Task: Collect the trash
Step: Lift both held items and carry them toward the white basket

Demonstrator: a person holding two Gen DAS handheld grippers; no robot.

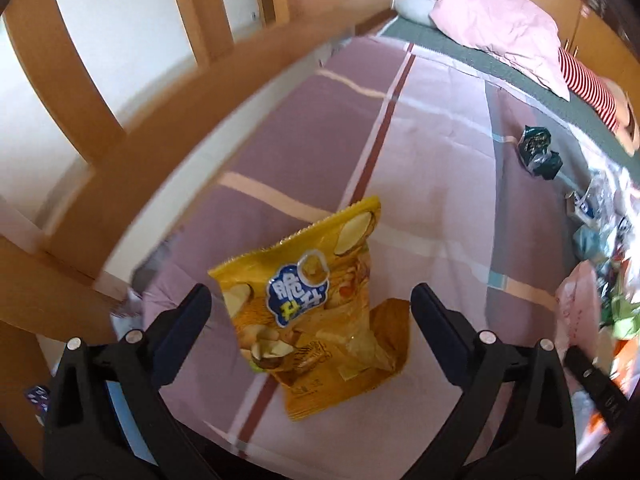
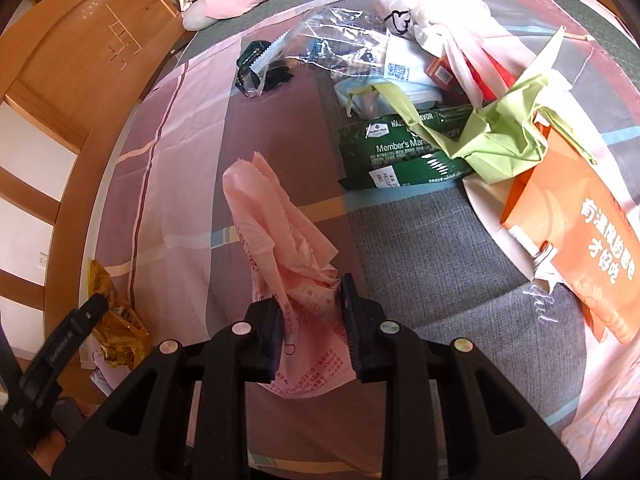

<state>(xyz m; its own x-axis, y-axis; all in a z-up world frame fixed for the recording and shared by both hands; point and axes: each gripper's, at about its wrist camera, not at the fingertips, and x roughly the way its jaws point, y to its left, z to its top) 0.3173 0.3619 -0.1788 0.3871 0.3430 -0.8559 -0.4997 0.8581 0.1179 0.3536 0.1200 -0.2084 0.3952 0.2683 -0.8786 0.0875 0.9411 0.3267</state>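
Note:
A yellow chip bag [image 1: 316,304] lies on the pink and mauve bed sheet [image 1: 432,152]. My left gripper [image 1: 310,300] is open, its fingers on either side of the bag's lower half, apart from it. My right gripper [image 2: 310,300] is shut on a pink plastic bag [image 2: 288,248] and holds it above the sheet. The chip bag also shows at the left edge of the right wrist view [image 2: 114,320], with the left gripper's finger beside it.
A trash pile lies on the bed: a green Member's Mark pack [image 2: 396,152], a lime paper [image 2: 500,144], an orange bag [image 2: 580,248], clear plastic [image 2: 340,40], white bags [image 2: 420,8]. A dark green wrapper [image 1: 538,152] lies apart. A wooden bed rail [image 1: 168,120] runs left. Pink pillow [image 1: 500,20].

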